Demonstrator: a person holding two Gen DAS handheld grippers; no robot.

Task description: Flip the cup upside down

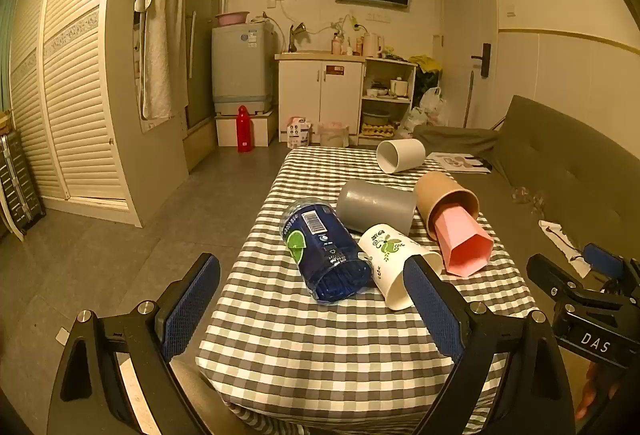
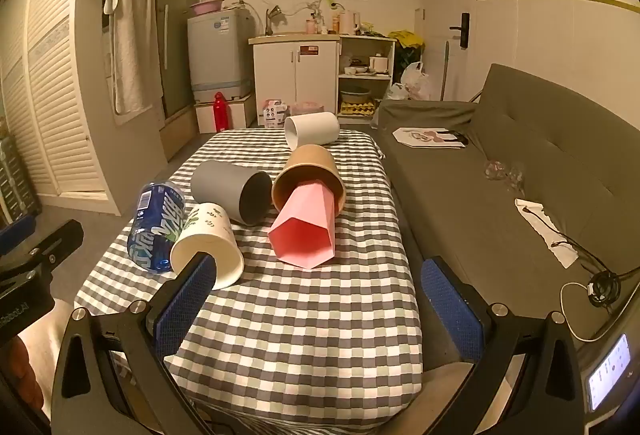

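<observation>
On checked tablecloth (image 2: 304, 315), five toppled cups, pink cup (image 2: 306, 231) nested in brown cup (image 2: 310, 165); both grippers' jaws wide apart, empty.

Brown cup (image 2: 310, 171) hides the pink cup's (image 2: 306, 231) base

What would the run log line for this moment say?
left gripper: open, empty | right gripper: open, empty | cups: all on sides | pink cup: base inside brown cup | flip: not started
</observation>
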